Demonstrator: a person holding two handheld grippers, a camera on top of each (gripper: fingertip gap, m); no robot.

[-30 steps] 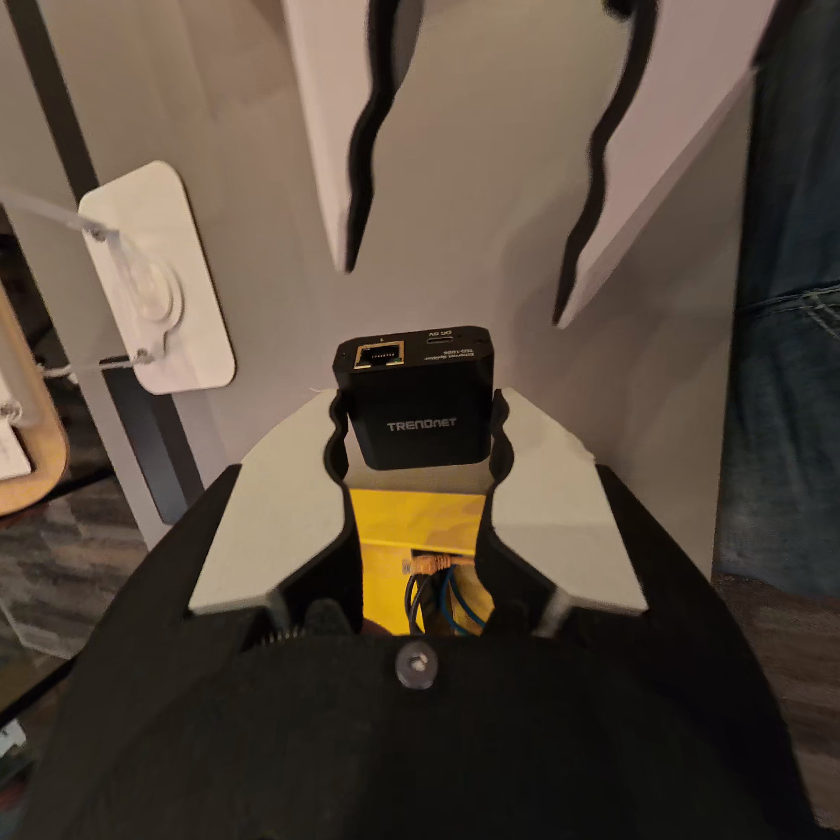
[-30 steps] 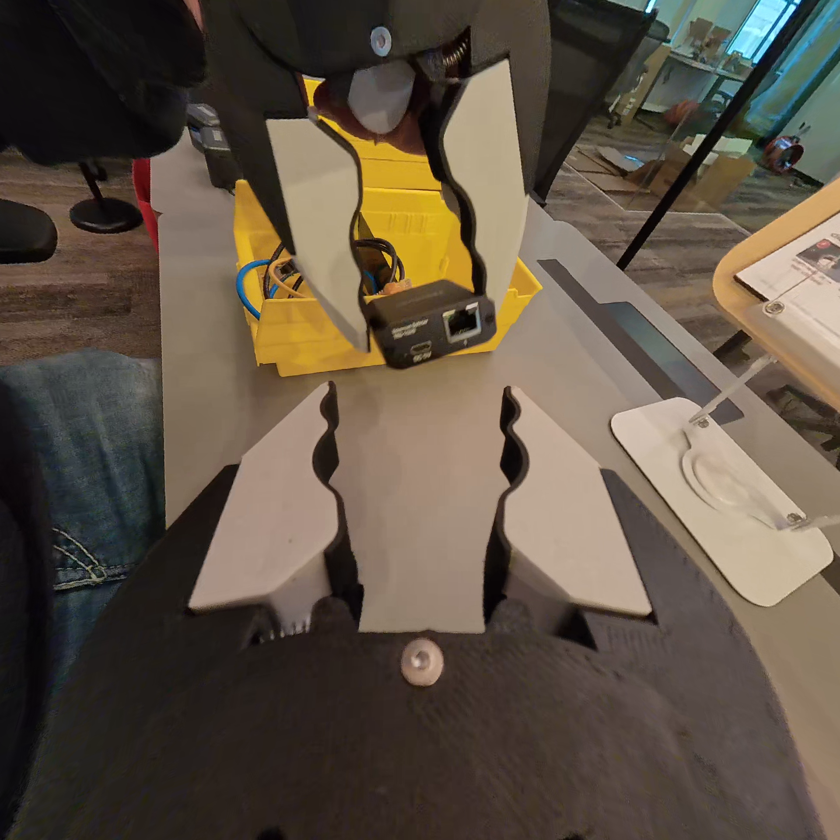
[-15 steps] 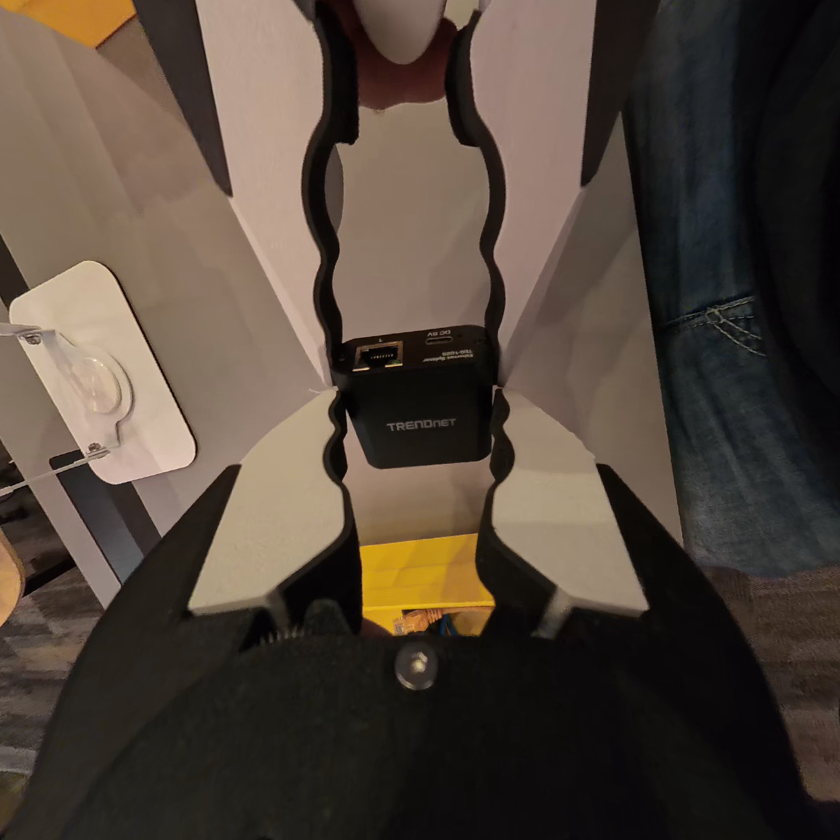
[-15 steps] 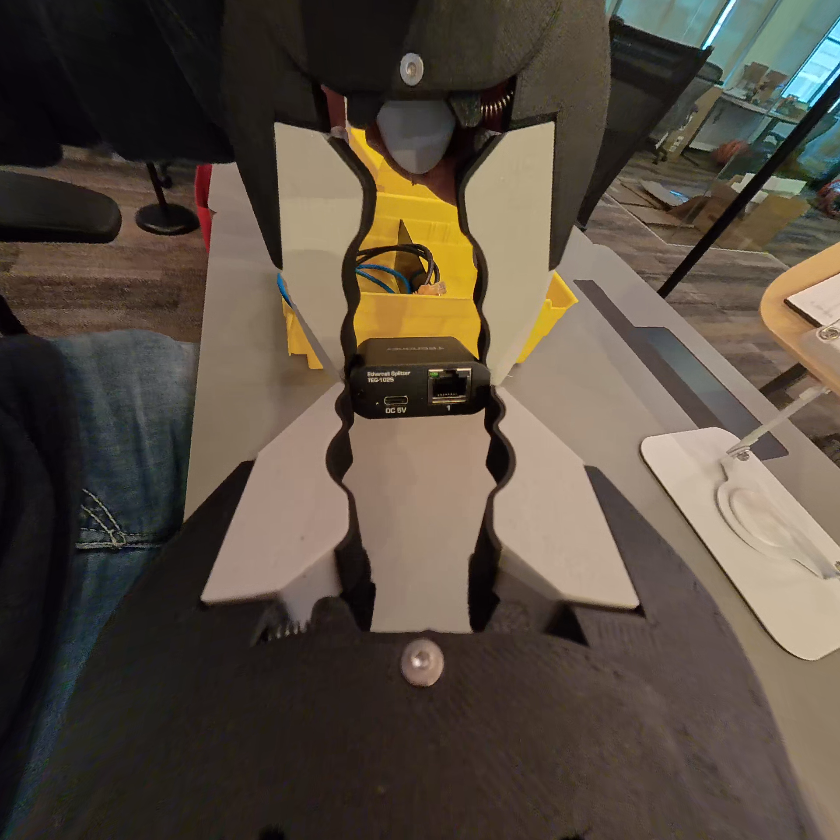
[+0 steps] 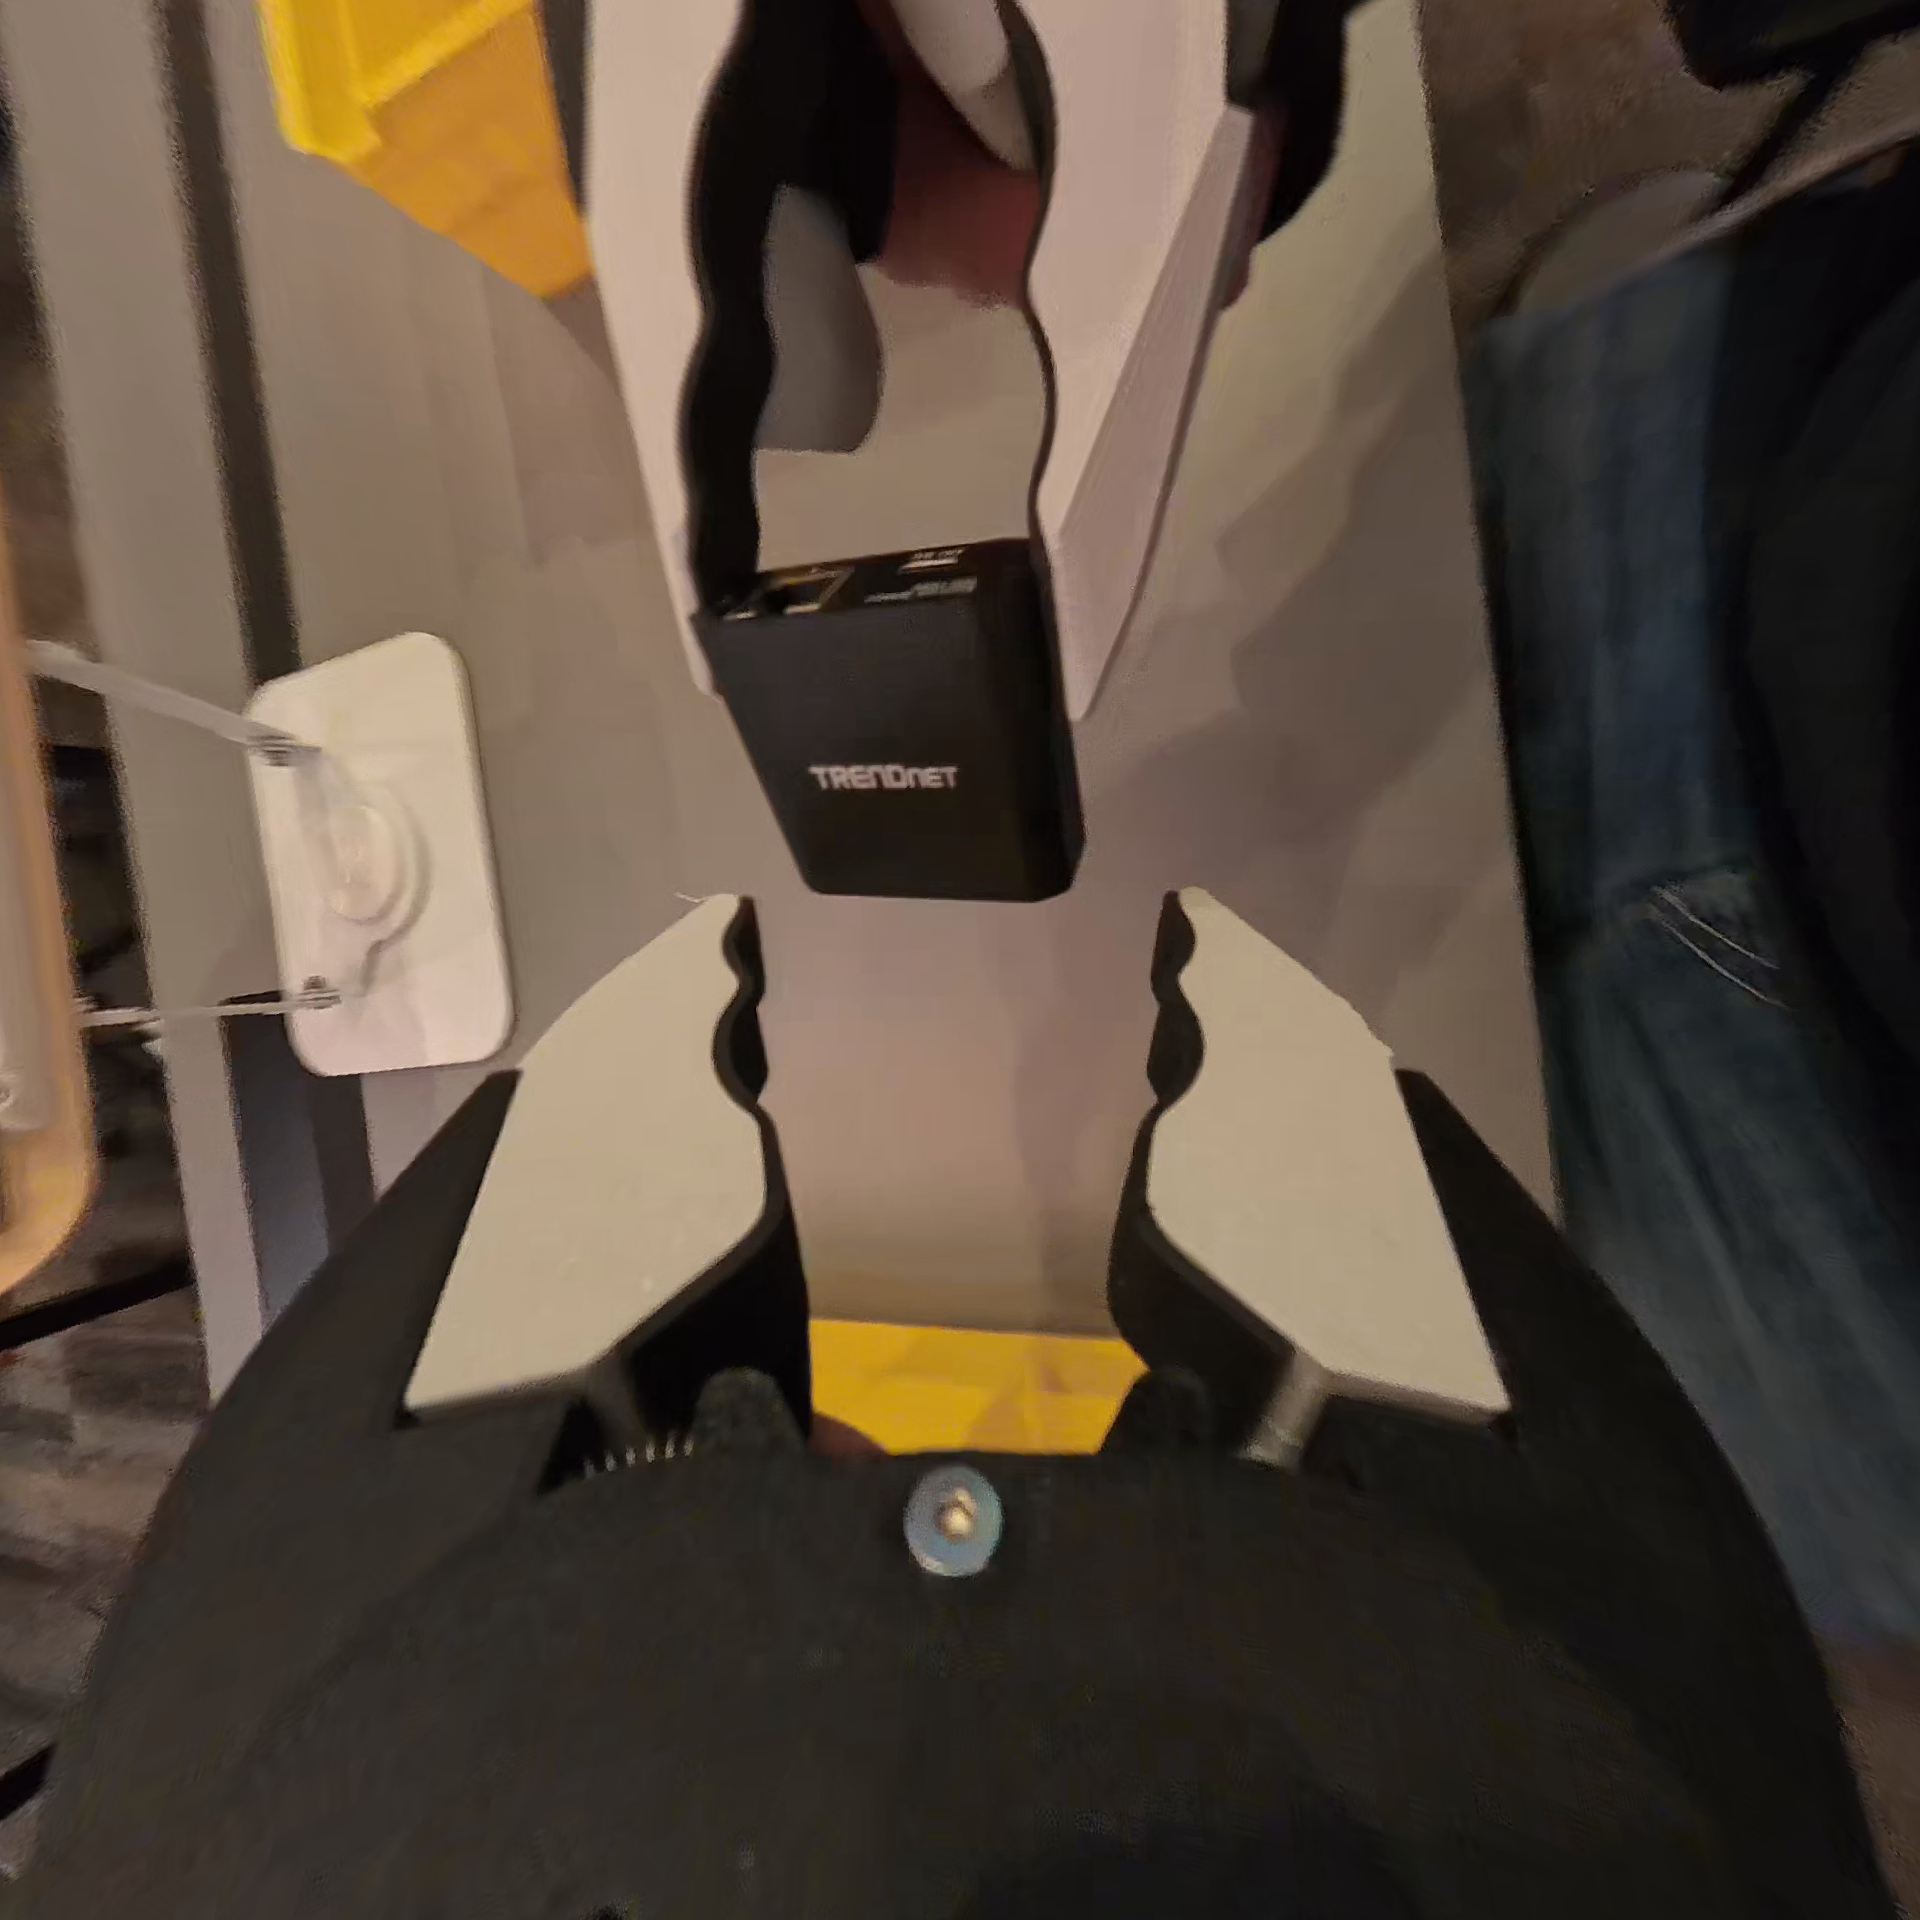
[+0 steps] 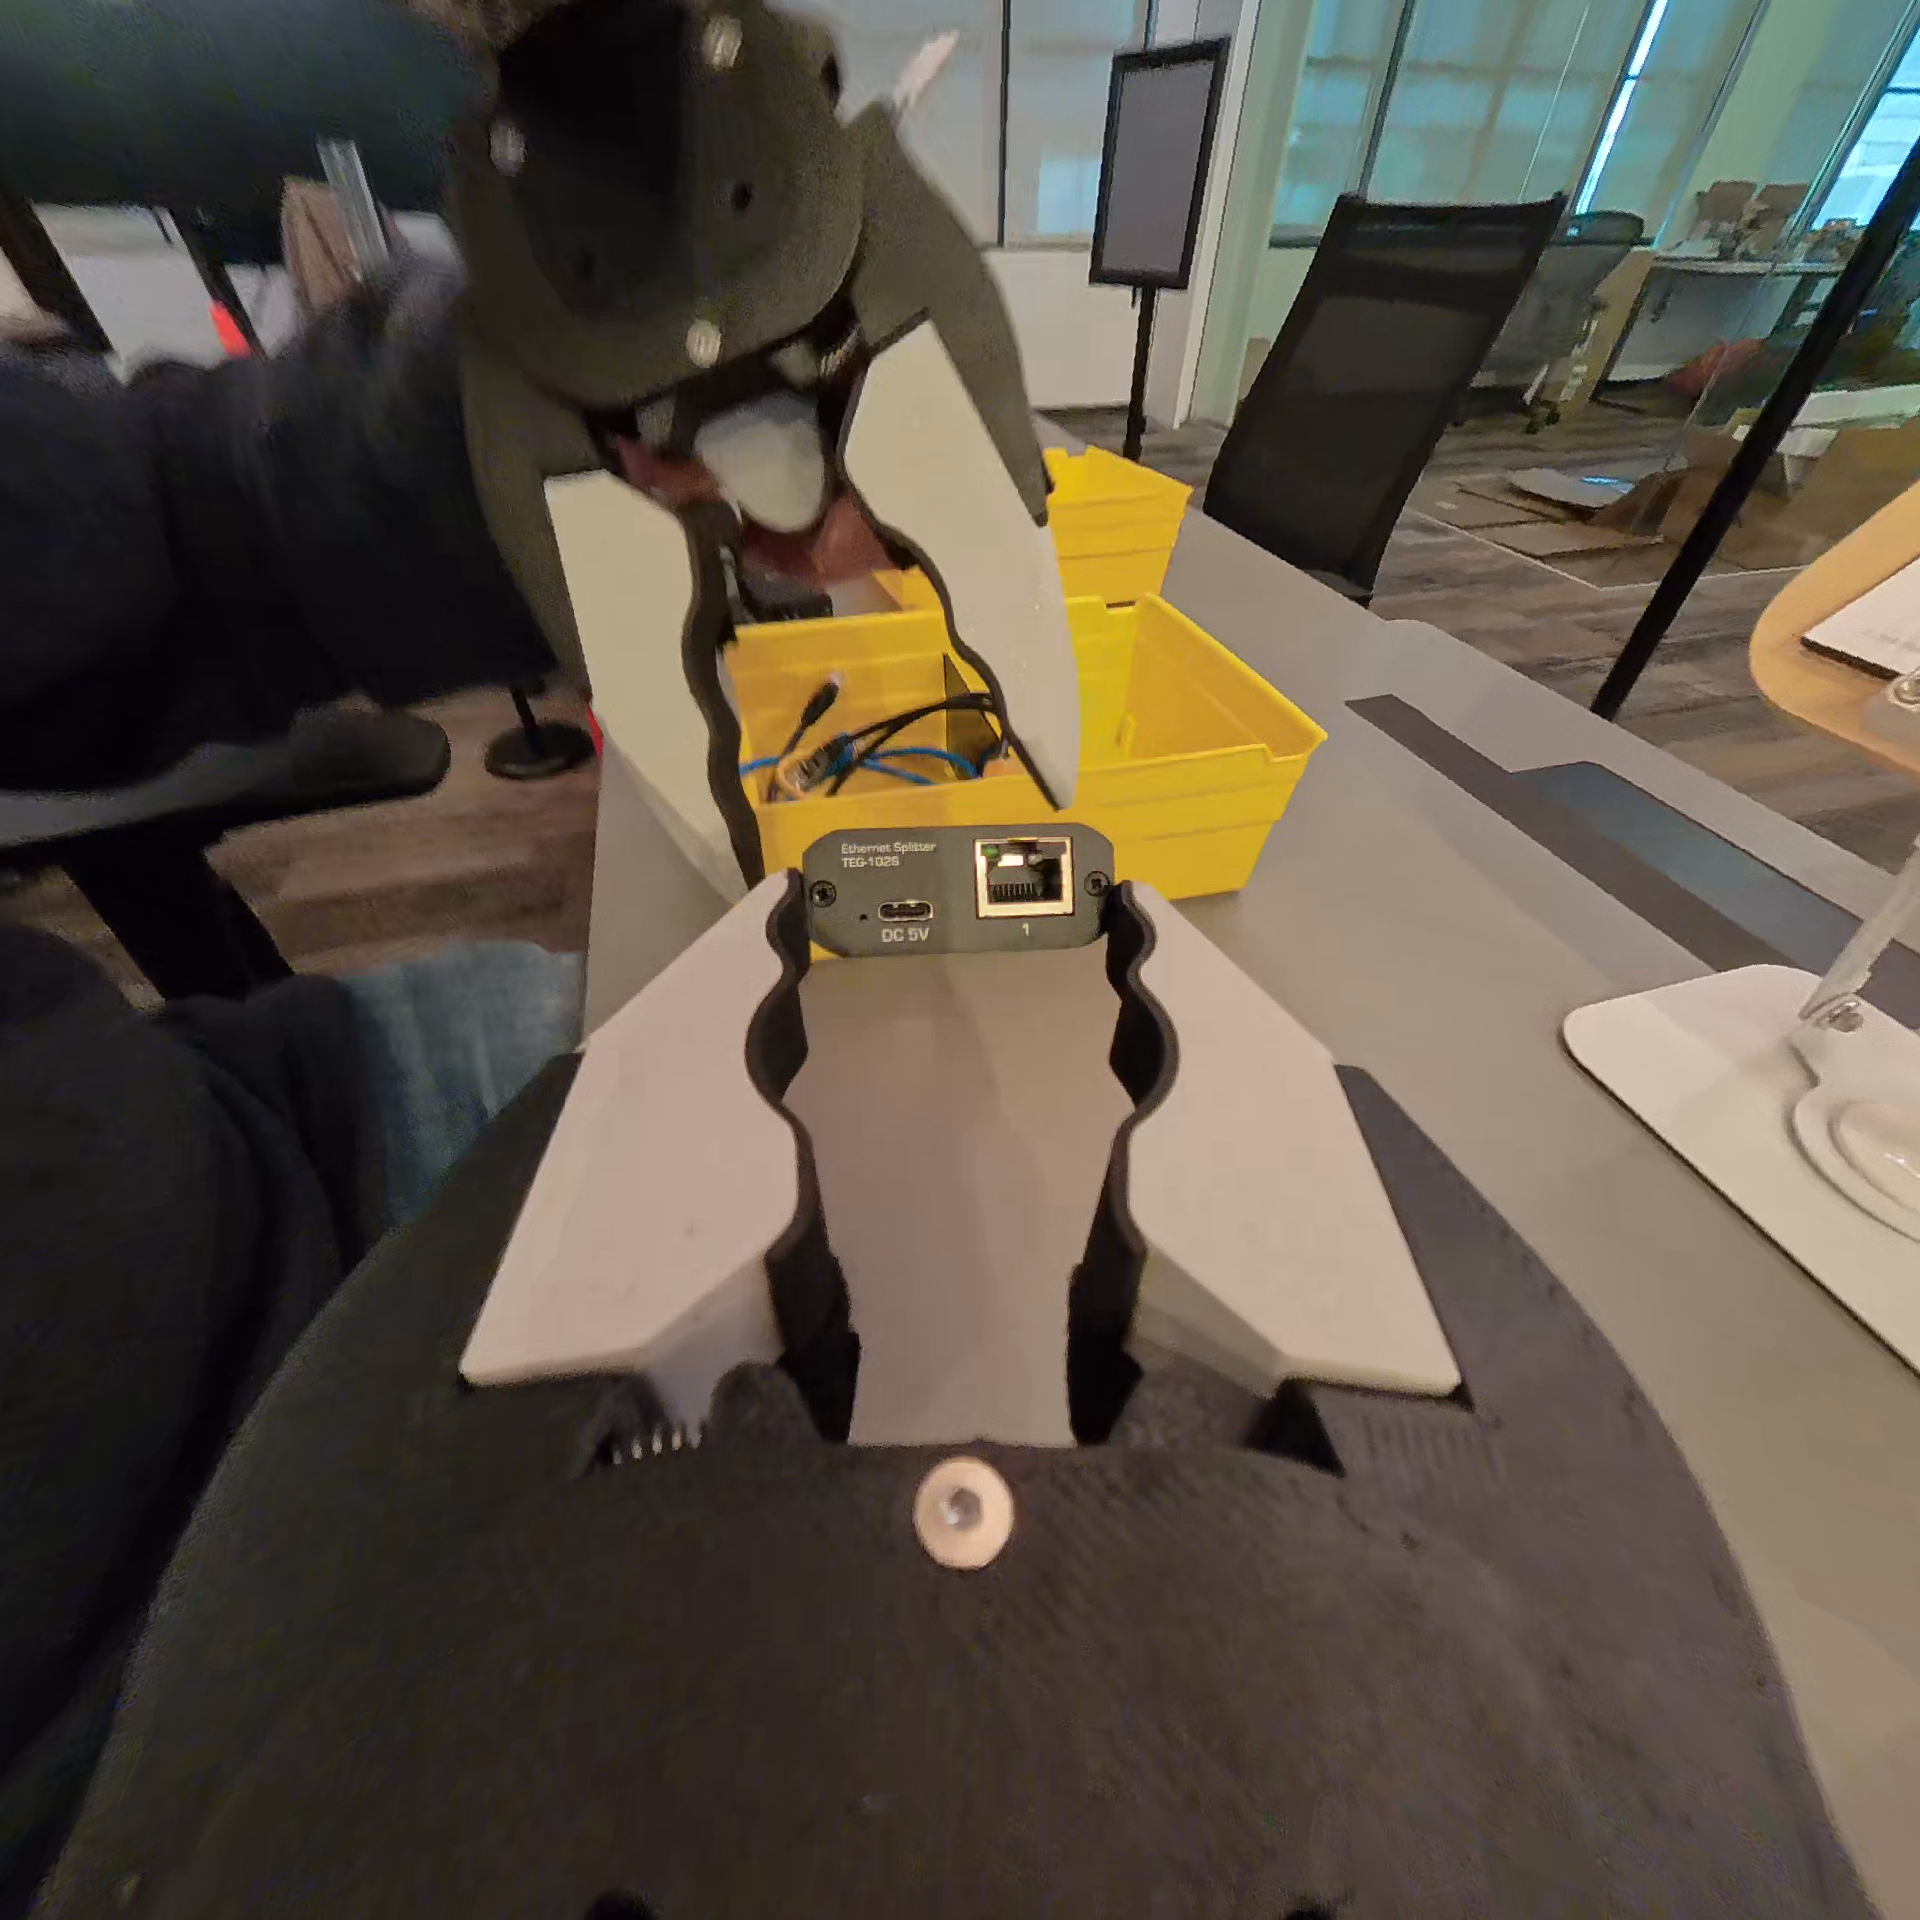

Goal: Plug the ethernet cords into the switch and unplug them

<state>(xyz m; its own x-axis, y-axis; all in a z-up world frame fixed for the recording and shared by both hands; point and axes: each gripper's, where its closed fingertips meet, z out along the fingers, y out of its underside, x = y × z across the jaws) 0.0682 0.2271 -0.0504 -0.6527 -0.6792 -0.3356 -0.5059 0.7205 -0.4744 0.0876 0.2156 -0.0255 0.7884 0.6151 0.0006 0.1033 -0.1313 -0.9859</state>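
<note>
The black switch (image 6: 956, 894) is clamped between my right gripper's (image 6: 956, 896) two tips, with its port face turned toward the right wrist camera and nothing plugged into it. In the left wrist view the switch (image 5: 925, 748) sits just beyond my left gripper (image 5: 956, 909), which is open, empty and clear of it. The right gripper's fingers (image 5: 1132, 364) reach in from the top. The blue, black and orange ethernet cords (image 6: 862, 748) lie in a yellow bin (image 6: 1195, 748) behind the switch.
The grey table (image 6: 1455, 935) carries a white base plate with a clear stand (image 6: 1714, 1122) at the right. A person's jeans leg (image 5: 1714, 935) is beside the table. A black chair (image 6: 1382, 384) stands behind it. Left and right tips are no more than a few centimetres apart.
My left gripper opened, let go of the switch and drew back from it. My right gripper closed on the switch's port end and now holds it alone.
</note>
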